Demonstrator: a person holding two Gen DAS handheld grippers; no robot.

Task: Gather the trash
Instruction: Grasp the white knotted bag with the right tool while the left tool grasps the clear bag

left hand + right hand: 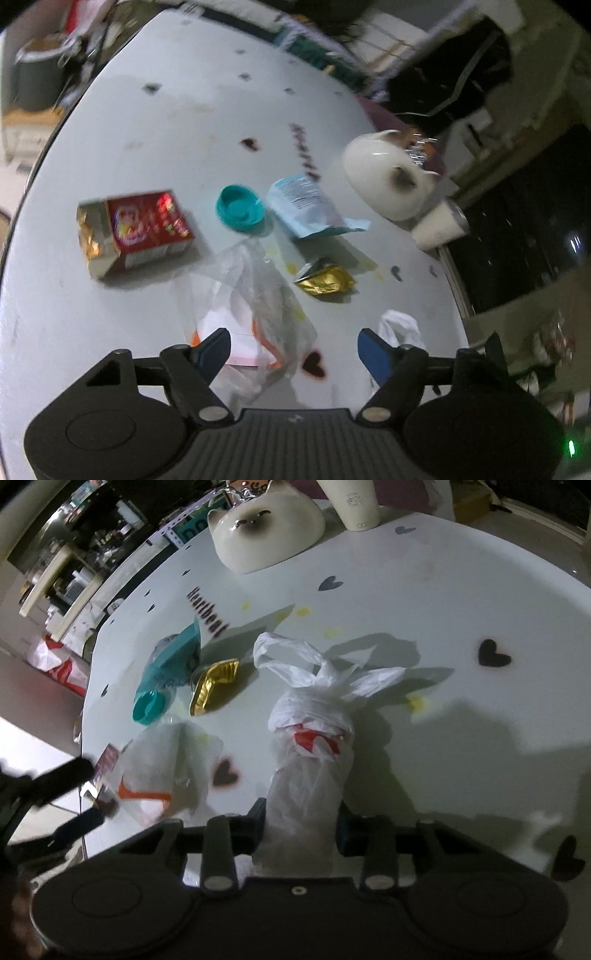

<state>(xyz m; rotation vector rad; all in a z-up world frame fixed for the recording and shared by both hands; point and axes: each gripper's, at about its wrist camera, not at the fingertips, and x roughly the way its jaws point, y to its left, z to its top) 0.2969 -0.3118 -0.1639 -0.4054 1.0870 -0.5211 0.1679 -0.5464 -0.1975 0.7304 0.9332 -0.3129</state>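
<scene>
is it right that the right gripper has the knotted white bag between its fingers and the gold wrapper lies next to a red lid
Not quite: the lid is teal, not red, as the right wrist view shows. The rest holds: the right gripper has the knotted white bag between its fingers, and the gold wrapper lies beside that lid.

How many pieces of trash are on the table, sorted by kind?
Plastic bags: 2, clear bag, white bag
Wrappers: 2, gold wrapper, blue packet
Boxes: 1, red box
Lids: 1, teal lid
Total: 6
</scene>
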